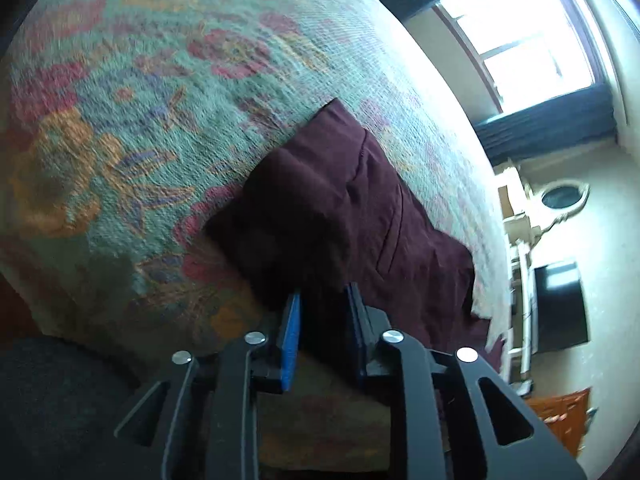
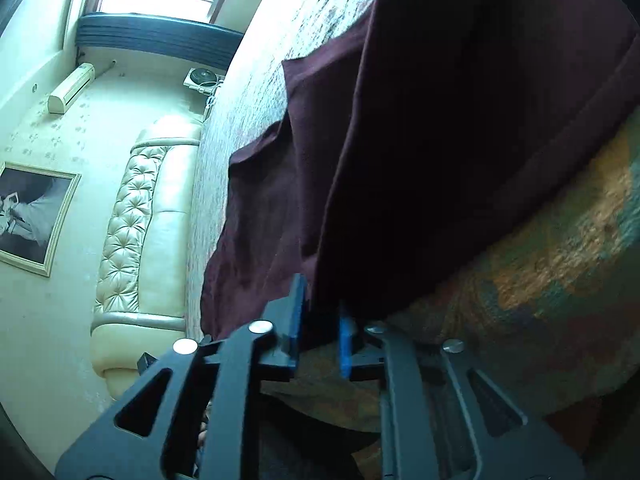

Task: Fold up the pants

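Dark maroon pants [image 1: 352,208] lie on a bed with a floral green bedspread [image 1: 132,112]. In the left wrist view my left gripper [image 1: 324,300] has its blue-padded fingers a little apart around the near edge of the cloth, which hangs between them. In the right wrist view the pants [image 2: 420,140] fill the upper middle, partly lifted and draped. My right gripper [image 2: 322,300] also has a fold of the maroon cloth between its blue pads [image 2: 298,312], near the bed's edge.
The bedspread [image 2: 560,240] runs under both grippers. A padded cream headboard [image 2: 132,232] and a framed picture [image 2: 32,216] stand on the wall. A bright window [image 1: 520,28], white furniture [image 1: 520,240] and a dark screen [image 1: 560,304] lie beyond the bed.
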A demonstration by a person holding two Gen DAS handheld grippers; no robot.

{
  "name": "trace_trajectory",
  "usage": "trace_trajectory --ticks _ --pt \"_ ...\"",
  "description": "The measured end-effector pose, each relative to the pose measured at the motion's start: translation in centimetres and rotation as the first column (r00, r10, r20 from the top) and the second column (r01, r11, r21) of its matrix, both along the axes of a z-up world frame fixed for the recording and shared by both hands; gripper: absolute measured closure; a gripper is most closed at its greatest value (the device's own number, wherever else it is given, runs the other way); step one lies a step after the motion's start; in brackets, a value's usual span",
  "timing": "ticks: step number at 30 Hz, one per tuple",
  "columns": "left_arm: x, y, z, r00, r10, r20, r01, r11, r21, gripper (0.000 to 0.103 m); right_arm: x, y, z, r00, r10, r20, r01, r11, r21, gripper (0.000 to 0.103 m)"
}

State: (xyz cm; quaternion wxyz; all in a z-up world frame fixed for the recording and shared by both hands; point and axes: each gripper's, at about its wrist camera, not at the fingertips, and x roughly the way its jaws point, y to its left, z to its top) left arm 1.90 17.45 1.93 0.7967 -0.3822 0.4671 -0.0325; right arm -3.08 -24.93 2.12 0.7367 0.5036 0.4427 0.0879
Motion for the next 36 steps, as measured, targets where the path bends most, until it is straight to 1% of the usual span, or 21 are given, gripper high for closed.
trace_trajectory --ticks 2,4,7,9,11,12,14,15,16,17,18,20,22,23,24,25,27,29,32,34,36 --pt "-0.7 -1.3 1.1 0.999 -0.041 -0.003 0.041 0.995 0.095 0.073 0.0 -1.0 1.5 1.0 -0.002 0.014 0.003 0.999 -0.038 0.064" --pt "-1.2 -2.8 2.6 0.996 -0.087 0.016 0.082 0.978 0.194 0.049 -0.2 -3.1 3.2 0.999 -0.025 0.046 0.028 0.996 -0.081 0.06" --pt "-1.2 -4.9 4.3 0.986 -0.155 0.07 0.132 0.957 0.26 0.036 -0.5 -8.7 5.5 0.991 -0.103 0.086 0.115 0.981 -0.154 0.059" --pt "-0.6 -7.0 5.1 0.974 -0.203 0.103 0.165 0.941 0.296 0.026 -1.6 -14.6 6.7 0.969 -0.223 0.108 0.24 0.953 -0.185 0.056" --pt "0.5 -9.2 5.4 0.96 -0.249 0.131 0.195 0.925 0.326 0.025 -3.6 -20.1 7.0 0.927 -0.358 0.113 0.374 0.906 -0.196 0.055" --pt "1.4 -10.5 5.4 0.95 -0.281 0.136 0.226 0.919 0.325 0.024 -5.5 -24.0 7.0 0.877 -0.467 0.115 0.481 0.854 -0.2 0.053" --pt "2.8 -12.4 4.9 0.942 -0.308 0.129 0.261 0.92 0.294 0.024 -8.1 -28.6 6.3 0.808 -0.58 0.103 0.587 0.782 -0.21 0.053" --pt "3.5 -13.5 4.5 0.941 -0.316 0.125 0.274 0.923 0.269 0.024 -9.7 -31.3 5.7 0.758 -0.646 0.089 0.647 0.727 -0.228 0.053" --pt "4.2 -14.5 4.1 0.943 -0.313 0.115 0.278 0.928 0.249 0.024 -10.8 -33.2 5.1 0.72 -0.69 0.077 0.684 0.686 -0.247 0.053" --pt "4.5 -15.4 3.9 0.944 -0.312 0.109 0.281 0.931 0.234 0.024 -11.6 -34.9 4.3 0.698 -0.714 0.056 0.701 0.665 -0.256 0.053" --pt "4.9 -16.4 3.4 0.943 -0.317 0.1 0.29 0.932 0.219 0.024 -12.1 -36.6 3.3 0.684 -0.729 0.033 0.713 0.659 -0.239 0.053" --pt "5.4 -18.1 2.8 0.939 -0.334 0.08 0.311 0.925 0.22 0.024 -12.0 -38.6 1.7 0.684 -0.73 0.014 0.716 0.667 -0.203 0.053" --pt "5.7 -20.0 2.5 0.935 -0.35 0.065 0.326 0.915 0.24 0.024 -11.6 -39.9 0.9 0.707 -0.707 0.005 0.692 0.69 -0.211 0.053" --pt "5.7 -20.6 2.5 0.932 -0.357 0.063 0.332 0.91 0.25 0.024 -11.0 -40.3 0.3 0.728 -0.686 -0.007 0.667 0.71 -0.228 0.063" --pt "5.7 -21.4 2.5 0.929 -0.365 0.063 0.337 0.904 0.263 0.024 -10.0 -40.1 0.1 0.743 -0.669 -0.02 0.646 0.725 -0.236 0.086" --pt "5.6 -21.9 2.5 0.926 -0.37 0.067 0.341 0.9 0.271 0.024 -9.4 -40.3 -0.4 0.758 -0.651 -0.038 0.625 0.742 -0.243 0.091" --pt "5.5 -22.8 2.6 0.923 -0.38 0.068 0.346 0.892 0.291 0.024 -8.7 -40.2 -0.6 0.766 -0.642 -0.03 0.616 0.746 -0.254 0.097" --pt "5.4 -23.4 2.4 0.923 -0.378 0.063 0.346 0.892 0.291 0.024 -9.4 -40.9 -0.9 0.753 -0.657 -0.014 0.636 0.735 -0.235 0.097" --pt "5.3 -23.8 1.6 0.928 -0.368 0.049 0.345 0.902 0.259 0.024 -11.0 -41.8 -3.1 0.736 -0.677 -0.004 0.674 0.732 -0.097 0.097" --pt "5.4 -23.9 1.1 0.928 -0.371 0.034 0.353 0.904 0.24 0.024 -11.7 -42.2 -3.1 0.741 -0.671 0.0 0.671 0.74 -0.044 0.096" --pt "5.4 -23.9 0.9 0.929 -0.369 0.025 0.353 0.906 0.231 0.024 -11.9 -42.1 -1.5 0.737 -0.675 -0.009 0.671 0.734 -0.103 0.084"
